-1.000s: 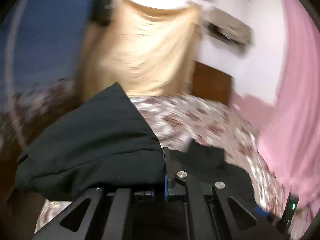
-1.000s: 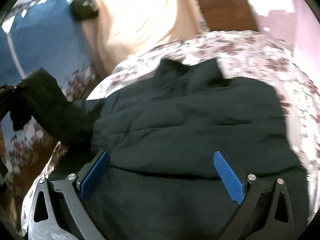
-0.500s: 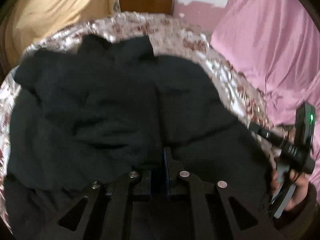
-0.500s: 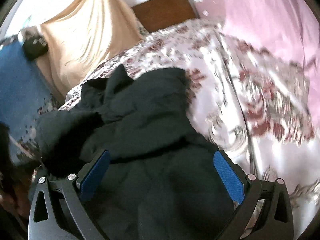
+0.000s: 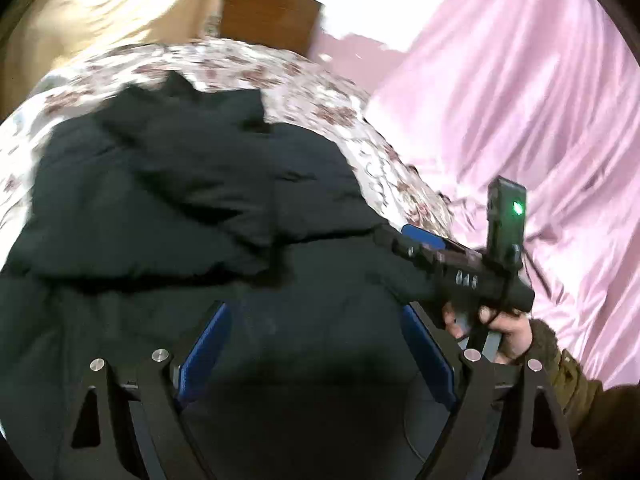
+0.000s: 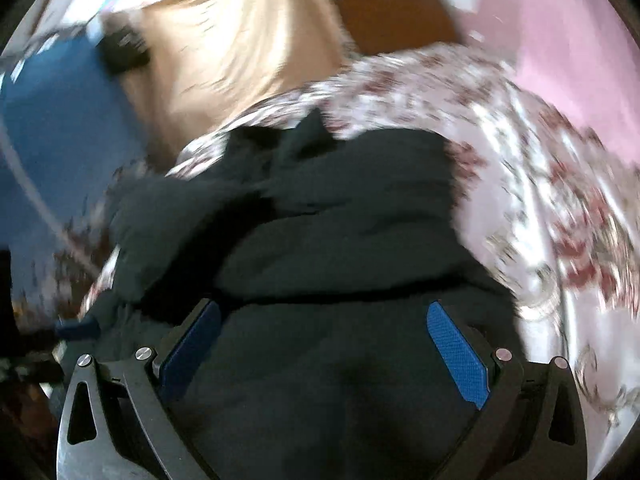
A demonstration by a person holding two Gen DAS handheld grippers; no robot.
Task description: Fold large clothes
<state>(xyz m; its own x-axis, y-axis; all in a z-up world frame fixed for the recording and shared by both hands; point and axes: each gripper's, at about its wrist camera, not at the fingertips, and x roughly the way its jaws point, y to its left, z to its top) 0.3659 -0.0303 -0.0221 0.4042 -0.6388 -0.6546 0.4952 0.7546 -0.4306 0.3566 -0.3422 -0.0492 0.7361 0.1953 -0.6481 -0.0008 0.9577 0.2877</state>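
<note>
Below both wide tongs, left gripper (image 5: 316, 354) opening and right gripper (image 6: 324, 354) spread, bulky black padded jacket (image 5: 192, 208) stretches lengthwise away, touching neither's pads.

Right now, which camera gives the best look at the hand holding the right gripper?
The left wrist view: the hand shows at its right edge, wrapped around the right gripper handle. The right wrist view shows only that gripper's open fingers over the black jacket, no hand.

right tool (image 6: 324, 344) wide open over black jacket (image 6: 340, 232) on floral bedsheet (image 6: 540, 216), pic blurry
</note>
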